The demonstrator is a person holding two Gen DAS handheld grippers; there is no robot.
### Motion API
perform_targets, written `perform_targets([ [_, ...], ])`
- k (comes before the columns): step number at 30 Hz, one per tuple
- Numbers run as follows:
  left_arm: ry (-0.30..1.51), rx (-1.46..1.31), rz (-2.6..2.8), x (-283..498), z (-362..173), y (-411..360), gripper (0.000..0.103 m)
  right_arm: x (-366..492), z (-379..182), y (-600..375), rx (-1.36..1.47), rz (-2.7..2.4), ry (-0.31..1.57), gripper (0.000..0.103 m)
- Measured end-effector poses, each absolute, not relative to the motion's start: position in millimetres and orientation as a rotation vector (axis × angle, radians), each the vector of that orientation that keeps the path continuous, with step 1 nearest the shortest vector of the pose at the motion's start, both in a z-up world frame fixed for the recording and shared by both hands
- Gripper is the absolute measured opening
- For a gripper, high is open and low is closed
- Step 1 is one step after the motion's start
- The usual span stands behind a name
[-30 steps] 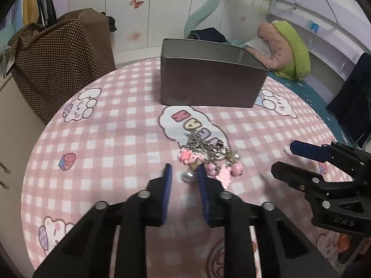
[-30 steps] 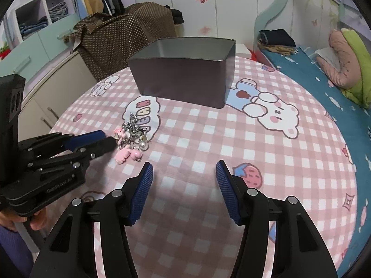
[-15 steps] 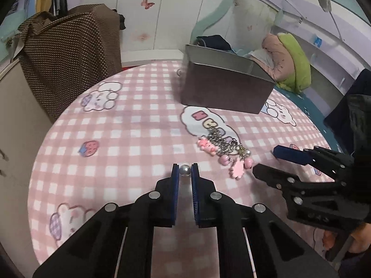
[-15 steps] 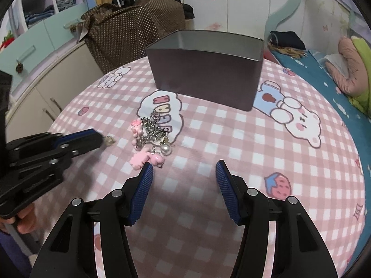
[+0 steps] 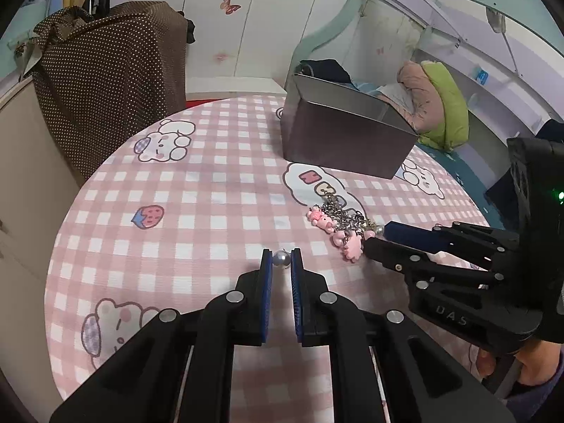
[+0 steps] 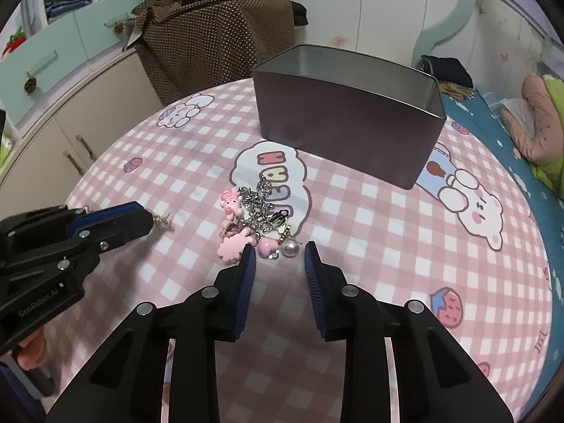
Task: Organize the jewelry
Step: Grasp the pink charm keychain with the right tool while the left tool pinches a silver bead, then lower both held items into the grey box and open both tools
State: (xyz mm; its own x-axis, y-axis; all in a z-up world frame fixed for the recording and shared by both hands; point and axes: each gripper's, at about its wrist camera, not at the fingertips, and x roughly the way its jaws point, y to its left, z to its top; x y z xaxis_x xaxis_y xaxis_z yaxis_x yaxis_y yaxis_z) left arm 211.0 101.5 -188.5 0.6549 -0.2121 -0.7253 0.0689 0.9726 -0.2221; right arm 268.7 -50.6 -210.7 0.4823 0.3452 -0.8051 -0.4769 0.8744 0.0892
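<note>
Pearl earring [image 5: 281,259] pinched in your left gripper [image 5: 281,261], frame center.
Jewelry pile [image 6: 255,224] sits mid-frame on the pink checked tablecloth [image 6: 387,246]; your right gripper [image 6: 278,257] is spread wide around its near edge, grasping nothing. Metal tin [image 6: 347,120] stands upper center.

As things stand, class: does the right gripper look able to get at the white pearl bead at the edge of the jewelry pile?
Probably yes. The right gripper has its jaws open, the pearl bead lies just ahead between the tips with nothing over it, and the left gripper sits off to the side, shut on a small earring.
</note>
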Motion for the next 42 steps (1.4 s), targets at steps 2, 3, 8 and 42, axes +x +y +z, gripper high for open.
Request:
perform_targets([
  [2, 0.839, -0.188, -0.158, 210, -187, 103, 0.009, 264, -206, -51, -0.150, 0.490, 0.929, 0.031],
  [3, 0.835, -0.191, -0.155, 209, -186, 105, 0.009, 262, -204, -52, -0.143, 0.490, 0.922, 0.031],
  [8, 0.824, -0.206, -0.151, 208, -183, 110, 0.009, 254, -195, -42, -0.111, 0.541, 0.915, 0.031],
  [42, 0.668, -0.204, -0.365, 304, -81, 72, 0.009, 311, -94, -106, 0.024, 0.518, 0.671, 0.017],
])
